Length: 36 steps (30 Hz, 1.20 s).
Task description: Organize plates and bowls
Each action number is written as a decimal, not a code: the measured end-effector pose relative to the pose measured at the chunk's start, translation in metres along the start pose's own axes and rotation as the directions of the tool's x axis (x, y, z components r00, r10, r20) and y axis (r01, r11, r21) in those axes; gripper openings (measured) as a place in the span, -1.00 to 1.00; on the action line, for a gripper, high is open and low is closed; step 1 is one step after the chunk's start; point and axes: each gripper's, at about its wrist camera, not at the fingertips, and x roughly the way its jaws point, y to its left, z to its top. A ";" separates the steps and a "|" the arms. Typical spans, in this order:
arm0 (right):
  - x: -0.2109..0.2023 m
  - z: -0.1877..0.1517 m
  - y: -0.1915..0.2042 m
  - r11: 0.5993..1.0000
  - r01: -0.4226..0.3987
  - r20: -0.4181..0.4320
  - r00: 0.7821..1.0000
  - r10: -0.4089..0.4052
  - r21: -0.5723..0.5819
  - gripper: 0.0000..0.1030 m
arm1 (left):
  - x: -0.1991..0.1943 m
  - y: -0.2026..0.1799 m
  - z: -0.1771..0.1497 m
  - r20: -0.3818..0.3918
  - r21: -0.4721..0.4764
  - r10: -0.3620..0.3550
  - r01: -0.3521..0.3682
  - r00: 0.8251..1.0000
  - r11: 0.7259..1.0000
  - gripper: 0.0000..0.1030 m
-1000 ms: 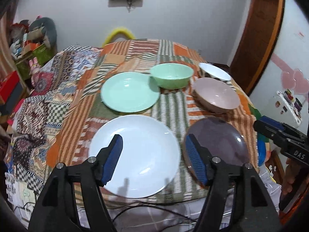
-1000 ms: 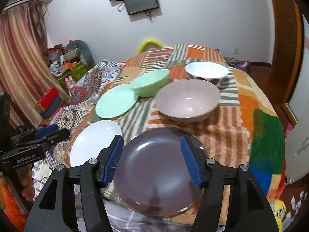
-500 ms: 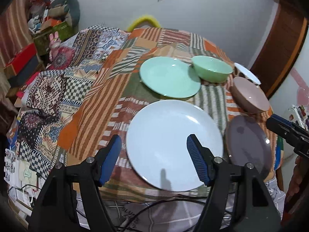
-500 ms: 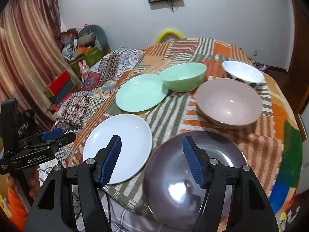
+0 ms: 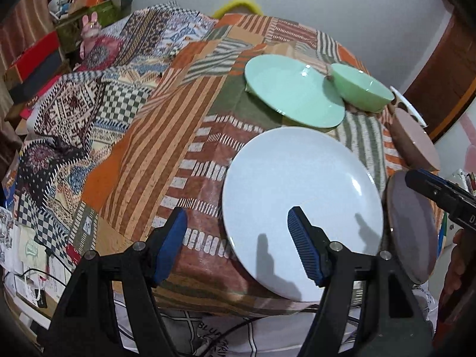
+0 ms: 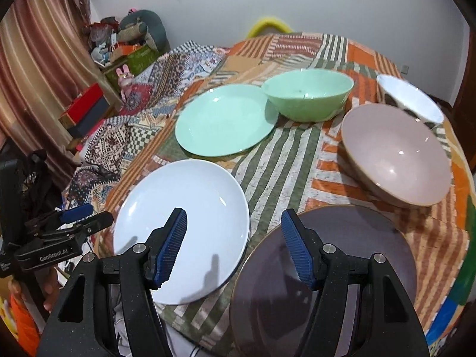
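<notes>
Both hand-held grippers have swung left, bringing the white plate [image 5: 300, 205] closer.
Left hand-held gripper [image 5: 236, 245] and right hand-held gripper [image 6: 233, 245] gape, released; the plate lies between them, purple plate [image 6: 342, 264] under the right one.

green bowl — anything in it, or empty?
Empty. The right wrist view looks into the green bowl and shows only bare glazed interior; it sits upright on the tablecloth beside the green plate.

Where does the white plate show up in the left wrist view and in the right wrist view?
Left wrist: the white plate fills lower centre-right, its near left edge between the open left gripper fingers.
Right wrist: the white plate lies lower left, behind the right gripper.
Shared landmark: the green plate just beyond it.
</notes>
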 end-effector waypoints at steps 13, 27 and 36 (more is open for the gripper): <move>0.037 0.002 -0.004 1.000 0.020 -0.089 0.996 -0.019 0.009 -0.01 | 0.020 0.014 -0.001 -0.002 -0.033 -0.014 0.014 1.000 0.999 0.28; 0.059 0.005 -0.004 1.000 -0.004 -0.171 0.985 0.004 -0.002 -0.34 | 0.037 0.015 -0.007 -0.063 -0.040 -0.085 0.083 0.994 0.996 -0.33; 0.064 0.004 0.002 1.000 -0.011 -0.187 0.982 0.007 -0.019 -0.37 | 0.039 0.005 -0.007 -0.087 -0.011 -0.100 0.099 0.991 0.995 -0.42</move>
